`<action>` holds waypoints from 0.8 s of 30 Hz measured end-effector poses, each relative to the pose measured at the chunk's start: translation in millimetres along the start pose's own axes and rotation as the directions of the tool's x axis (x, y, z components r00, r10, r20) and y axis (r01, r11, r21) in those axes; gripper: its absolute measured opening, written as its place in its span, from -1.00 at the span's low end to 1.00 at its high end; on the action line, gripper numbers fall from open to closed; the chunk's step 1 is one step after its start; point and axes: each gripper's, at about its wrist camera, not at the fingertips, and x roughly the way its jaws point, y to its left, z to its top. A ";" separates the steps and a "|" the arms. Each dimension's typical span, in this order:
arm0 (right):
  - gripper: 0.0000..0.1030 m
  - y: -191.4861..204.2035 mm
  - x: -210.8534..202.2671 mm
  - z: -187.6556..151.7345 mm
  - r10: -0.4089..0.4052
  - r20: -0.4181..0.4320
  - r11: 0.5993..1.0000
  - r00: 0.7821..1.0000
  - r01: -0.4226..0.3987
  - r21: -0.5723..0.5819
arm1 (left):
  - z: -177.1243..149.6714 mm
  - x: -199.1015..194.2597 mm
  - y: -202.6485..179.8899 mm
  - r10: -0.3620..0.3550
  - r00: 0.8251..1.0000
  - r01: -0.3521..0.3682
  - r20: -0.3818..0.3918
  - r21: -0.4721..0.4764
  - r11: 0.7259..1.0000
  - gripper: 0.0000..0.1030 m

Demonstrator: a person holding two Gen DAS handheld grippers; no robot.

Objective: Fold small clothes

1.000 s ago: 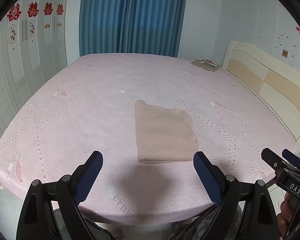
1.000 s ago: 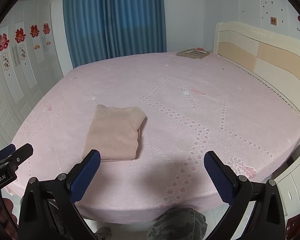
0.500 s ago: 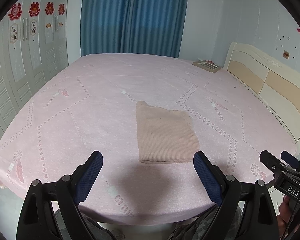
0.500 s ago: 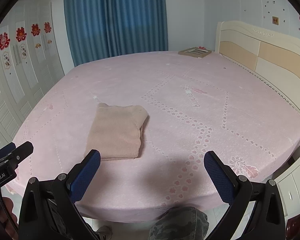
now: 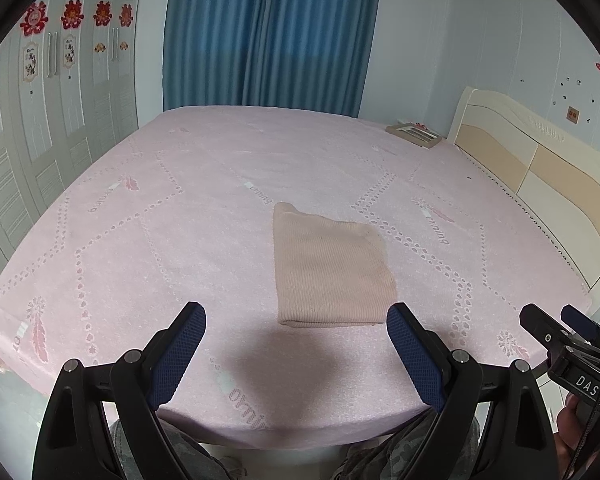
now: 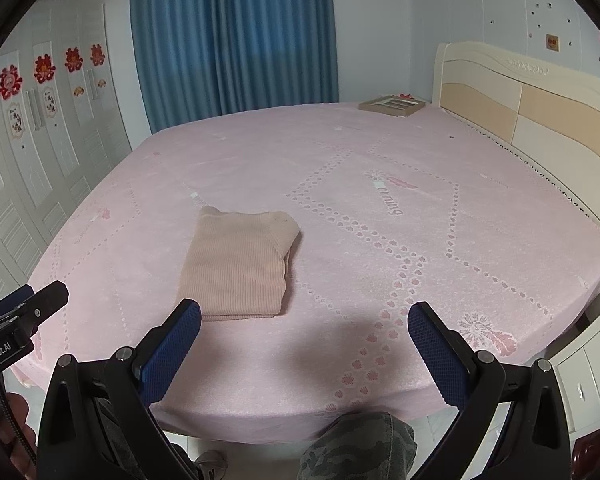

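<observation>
A beige ribbed knit garment [image 5: 330, 270] lies folded into a neat rectangle on the pink bed [image 5: 180, 220], near its front edge. My left gripper [image 5: 296, 316] hovers open just short of the garment's near edge, with nothing between its blue pads. In the right wrist view the same garment [image 6: 238, 266] sits ahead and left. My right gripper [image 6: 304, 316] is open and empty, held over the bed's front edge to the right of the garment. Each gripper shows at the edge of the other's view.
A flat framed object [image 6: 392, 105] lies at the bed's far corner by the cream headboard [image 6: 532, 104]. White wardrobe doors [image 5: 40, 128] line the left wall, blue curtains [image 5: 268, 32] hang behind. A white bedside cabinet [image 6: 592, 368] stands at right. Camouflage-trousered knees [image 6: 360, 444] are below.
</observation>
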 end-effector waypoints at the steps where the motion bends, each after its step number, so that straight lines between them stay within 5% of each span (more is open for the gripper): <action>1: 0.97 0.2 -0.6 -0.3 0.002 0.000 1.000 1.000 -0.002 0.001 | 0.0 -0.4 0.1 0.001 1.000 -0.001 0.001 0.001 1.000 0.79; 24: 0.97 -0.4 -13.2 5.1 0.013 -0.002 1.000 1.000 -0.013 0.010 | 5.5 -8.8 -3.6 -0.008 1.000 0.008 0.014 0.004 1.000 0.79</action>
